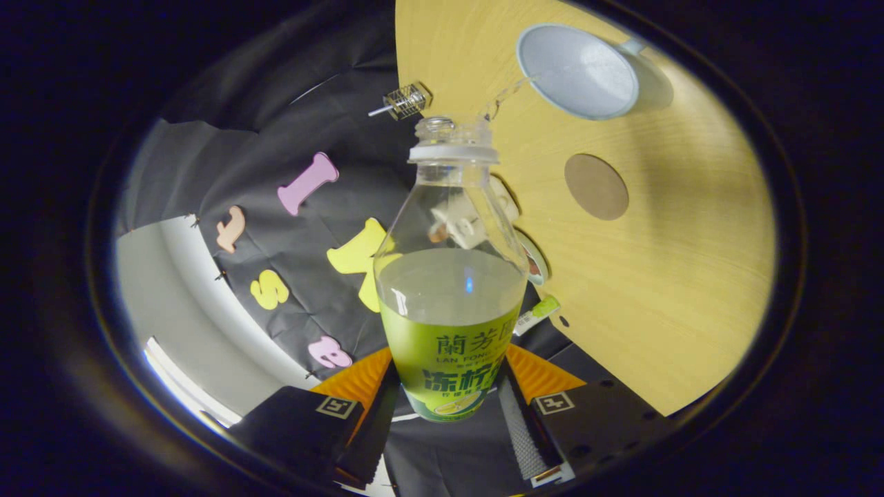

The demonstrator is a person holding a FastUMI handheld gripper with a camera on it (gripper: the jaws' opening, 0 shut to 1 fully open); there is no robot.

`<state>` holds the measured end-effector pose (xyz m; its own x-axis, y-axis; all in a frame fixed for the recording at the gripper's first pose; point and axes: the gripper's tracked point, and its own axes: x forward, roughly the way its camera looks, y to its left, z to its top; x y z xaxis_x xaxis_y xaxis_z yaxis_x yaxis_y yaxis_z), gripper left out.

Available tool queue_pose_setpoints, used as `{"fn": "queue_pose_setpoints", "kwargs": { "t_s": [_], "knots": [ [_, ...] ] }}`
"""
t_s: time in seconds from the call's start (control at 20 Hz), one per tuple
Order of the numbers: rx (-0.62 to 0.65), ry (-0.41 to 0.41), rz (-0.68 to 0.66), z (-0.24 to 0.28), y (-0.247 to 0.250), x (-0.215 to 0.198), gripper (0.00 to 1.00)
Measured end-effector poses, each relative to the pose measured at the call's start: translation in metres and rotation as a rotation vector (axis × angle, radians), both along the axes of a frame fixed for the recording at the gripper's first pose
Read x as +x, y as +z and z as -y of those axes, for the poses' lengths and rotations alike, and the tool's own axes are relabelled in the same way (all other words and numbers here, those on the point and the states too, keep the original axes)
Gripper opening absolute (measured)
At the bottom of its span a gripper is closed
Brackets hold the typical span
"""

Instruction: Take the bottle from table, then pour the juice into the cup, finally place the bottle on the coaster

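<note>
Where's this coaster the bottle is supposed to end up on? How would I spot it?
Look at the pale wooden table beyond the bottle that the gripper is shut on. Past the bottle's neck stands a white cup; the coaster lies nearer than it, apart from it. It is the only flat brown disc there.

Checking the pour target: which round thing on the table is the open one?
The cup, a hollow white vessel beyond the bottle that the claw grips; the brown coaster lies flat.
</note>
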<state>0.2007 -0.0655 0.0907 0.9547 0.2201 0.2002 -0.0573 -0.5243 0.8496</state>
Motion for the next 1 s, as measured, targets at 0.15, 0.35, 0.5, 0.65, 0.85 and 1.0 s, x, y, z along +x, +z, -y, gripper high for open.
{"fn": "queue_pose_setpoints", "kwargs": {
  "t_s": [0.15,0.35,0.5,0.65,0.85,1.0],
  "knots": [
    [0.010,0.006,-0.002,0.000,0.002,0.001,0.78],
    [0.056,0.012,-0.020,0.004,0.005,-0.002,0.78],
    [0.064,0.011,-0.016,0.007,0.009,-0.003,0.78],
    [0.083,0.004,-0.008,0.011,0.014,-0.004,0.78],
    [0.090,0.003,0.001,0.010,0.019,-0.003,0.78],
    [0.089,0.005,-0.004,0.009,0.020,-0.004,0.78]
  ]
}}
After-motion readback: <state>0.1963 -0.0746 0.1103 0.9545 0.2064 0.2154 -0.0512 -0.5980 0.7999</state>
